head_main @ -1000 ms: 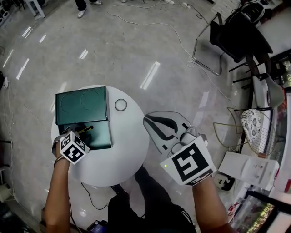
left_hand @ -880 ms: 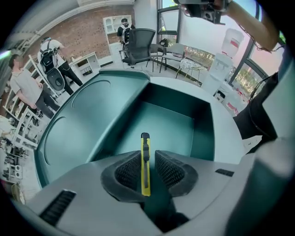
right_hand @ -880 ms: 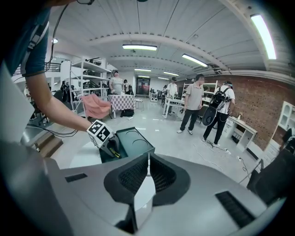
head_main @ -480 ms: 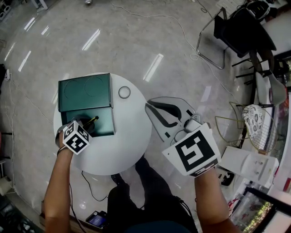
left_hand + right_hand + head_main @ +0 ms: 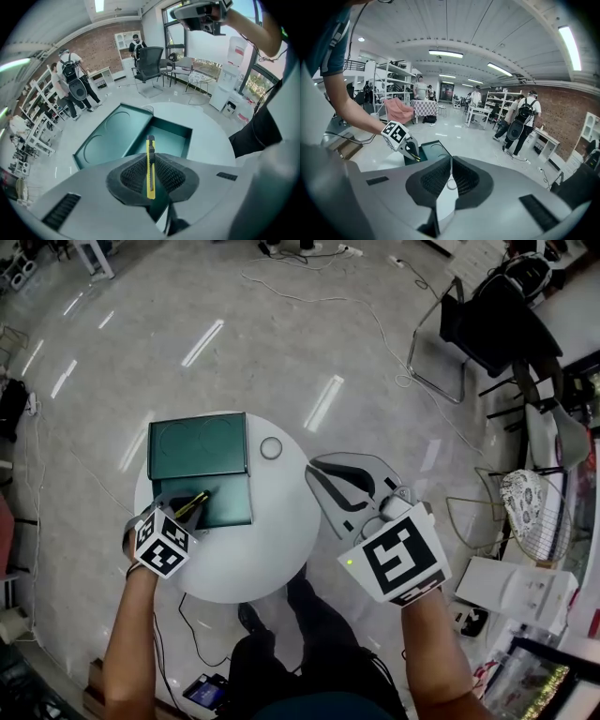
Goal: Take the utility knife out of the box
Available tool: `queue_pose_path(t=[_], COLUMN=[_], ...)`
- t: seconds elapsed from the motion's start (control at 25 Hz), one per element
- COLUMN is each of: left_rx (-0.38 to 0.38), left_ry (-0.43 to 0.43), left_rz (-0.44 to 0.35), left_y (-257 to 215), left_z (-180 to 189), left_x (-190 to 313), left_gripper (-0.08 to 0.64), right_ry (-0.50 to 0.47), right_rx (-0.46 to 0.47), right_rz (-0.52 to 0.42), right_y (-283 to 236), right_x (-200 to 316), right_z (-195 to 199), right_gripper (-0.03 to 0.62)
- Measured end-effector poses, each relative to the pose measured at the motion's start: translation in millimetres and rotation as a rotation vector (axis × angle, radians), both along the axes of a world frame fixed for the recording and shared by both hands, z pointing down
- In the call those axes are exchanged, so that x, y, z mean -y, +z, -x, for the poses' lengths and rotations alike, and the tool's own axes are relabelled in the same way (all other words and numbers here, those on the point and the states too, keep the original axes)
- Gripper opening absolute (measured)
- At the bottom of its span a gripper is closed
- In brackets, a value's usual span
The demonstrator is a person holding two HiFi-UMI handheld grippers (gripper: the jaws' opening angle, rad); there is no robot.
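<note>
One round white surface point(image 5: 272, 549) carries an open green box point(image 5: 230, 504), its tray toward the person and its lid point(image 5: 197, 446) lying flat behind it. The right gripper point(image 5: 451, 158) hangs off the surface's right side, well apart from the box, its jaws together at the tips with nothing between them. The left gripper point(image 5: 150, 157) is over the tray's near left corner, pointing steeply down; its jaws have just been closing and now pinch the yellow utility knife point(image 5: 150, 174) narrowly between the pads. The knife stands lengthwise along the jaws, tip past them, lifted above the tray. A small ring point(image 5: 271, 448) lies on the surface just right of the lid.
</note>
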State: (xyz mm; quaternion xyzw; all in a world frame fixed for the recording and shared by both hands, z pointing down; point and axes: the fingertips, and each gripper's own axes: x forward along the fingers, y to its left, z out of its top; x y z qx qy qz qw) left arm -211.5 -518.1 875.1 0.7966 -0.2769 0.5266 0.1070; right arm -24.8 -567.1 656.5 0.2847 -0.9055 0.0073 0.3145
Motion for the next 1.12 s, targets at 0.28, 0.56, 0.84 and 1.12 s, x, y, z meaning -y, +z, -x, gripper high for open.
queue_pose_path(t=[0.28, 0.56, 0.84, 1.12], left_rx=[-0.043, -0.101, -0.192, -0.313], left_ry=[-0.049, -0.084, -0.124, -0.141], left_rz=[-0.126, -0.263, -0.399, -0.556], left_y=[-107.6, -217.7, -329.8, -445.7], left_z=[19.1, 37.1, 45.7, 49.6], left_x=[-13.4, -39.9, -72.9, -122.4], left_gripper=[0.066, 0.066, 0.066, 0.066], right_ry=[-0.011, 0.004, 0.014, -0.04], right_rx=[0.014, 0.042, 0.142, 0.241], right_rz=[-0.05, -0.092, -0.104, -0.168], right_y=[-69.0, -139.7, -206.0, -270.1], right_x=[-22.7, -54.8, -87.4, -135.5], right_z=[16.2, 33.9, 41.3, 57.3], right_gripper=[0.04, 0.04, 0.04, 0.04])
